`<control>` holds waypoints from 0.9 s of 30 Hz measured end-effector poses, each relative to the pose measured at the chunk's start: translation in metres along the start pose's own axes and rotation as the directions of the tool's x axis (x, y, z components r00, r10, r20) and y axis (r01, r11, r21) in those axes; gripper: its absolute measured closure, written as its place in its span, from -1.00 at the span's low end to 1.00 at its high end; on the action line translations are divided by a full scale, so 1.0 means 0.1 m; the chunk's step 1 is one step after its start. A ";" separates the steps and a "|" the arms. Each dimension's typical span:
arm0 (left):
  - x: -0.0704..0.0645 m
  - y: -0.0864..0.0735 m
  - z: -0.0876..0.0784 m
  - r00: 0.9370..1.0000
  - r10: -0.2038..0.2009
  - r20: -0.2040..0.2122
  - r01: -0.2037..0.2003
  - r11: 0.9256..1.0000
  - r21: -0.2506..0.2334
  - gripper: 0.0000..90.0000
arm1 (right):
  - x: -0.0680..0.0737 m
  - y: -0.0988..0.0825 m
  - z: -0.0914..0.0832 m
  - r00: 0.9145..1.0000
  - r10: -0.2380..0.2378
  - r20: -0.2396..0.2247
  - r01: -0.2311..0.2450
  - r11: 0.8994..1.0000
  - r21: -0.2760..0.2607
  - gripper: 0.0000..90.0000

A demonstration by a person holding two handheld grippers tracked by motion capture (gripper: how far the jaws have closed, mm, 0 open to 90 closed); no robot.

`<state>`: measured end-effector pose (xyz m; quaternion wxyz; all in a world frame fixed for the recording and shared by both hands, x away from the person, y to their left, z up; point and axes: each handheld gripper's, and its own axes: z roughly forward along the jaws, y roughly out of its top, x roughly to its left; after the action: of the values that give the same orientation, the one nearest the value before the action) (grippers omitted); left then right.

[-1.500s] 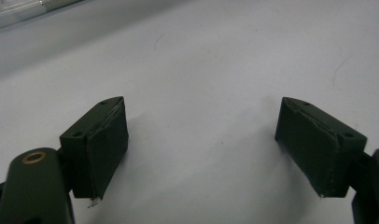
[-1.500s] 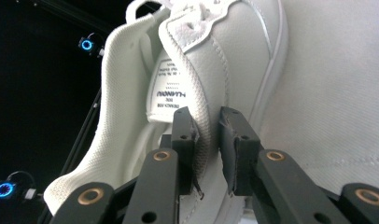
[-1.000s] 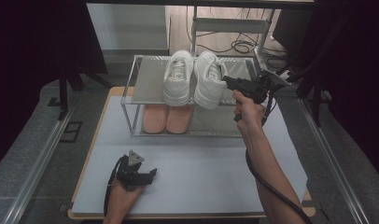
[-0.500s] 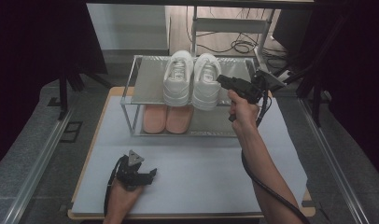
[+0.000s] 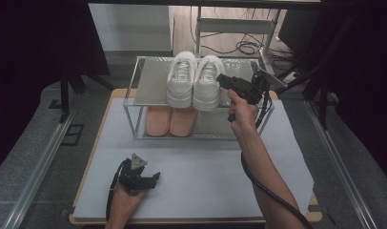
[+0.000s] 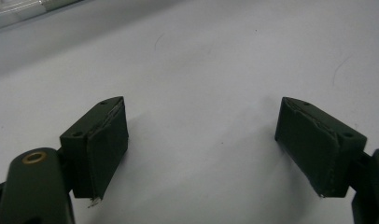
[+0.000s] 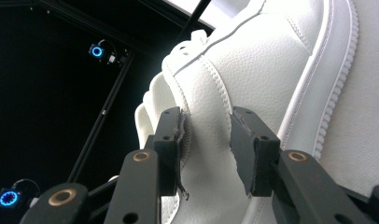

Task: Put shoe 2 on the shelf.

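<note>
White sneakers stand as a pair, side by side, on the top tier of a metal shoe rack at the far side of the desk. On the lower tier, under them, lies a pair of pink slippers.

At the right-hand sneaker's outer side, the right gripper is held up level with the top tier. Its jaws have just been opening. In the right gripper view they stand a little apart with a ridge of the white leather upper between them; the left pad lies against the leather, while the right pad seems to stand just clear of it, so the grip looks released.

Near the front of the desk, the left gripper rests low over the pale surface, well apart from the rack. Its jaws stand wide open with nothing between them.
</note>
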<state>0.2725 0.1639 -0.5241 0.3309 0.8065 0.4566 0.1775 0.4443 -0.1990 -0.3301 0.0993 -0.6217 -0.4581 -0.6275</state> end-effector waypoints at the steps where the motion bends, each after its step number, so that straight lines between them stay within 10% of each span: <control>1: 0.00 0.00 0.00 1.000 0.000 0.001 0.000 1.000 0.001 -0.61 | -0.01 0.01 -0.02 1.000 0.000 -0.003 0.000 1.000 0.009 0.40; 15: 0.00 0.00 0.00 1.000 0.001 -0.002 -0.001 1.000 -0.003 -0.61 | -0.14 0.09 -0.28 0.995 -0.093 -0.037 0.094 0.995 0.043 0.14; 27: 0.00 0.00 0.00 1.000 0.001 -0.003 -0.001 1.000 -0.006 -0.61 | -0.23 0.04 -0.51 0.967 -0.255 -0.008 0.254 0.964 0.077 -0.04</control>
<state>0.2724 0.1636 -0.5244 0.3328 0.8054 0.4563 0.1802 0.4169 -0.2470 -0.3389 0.0413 -0.5541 -0.5582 -0.6161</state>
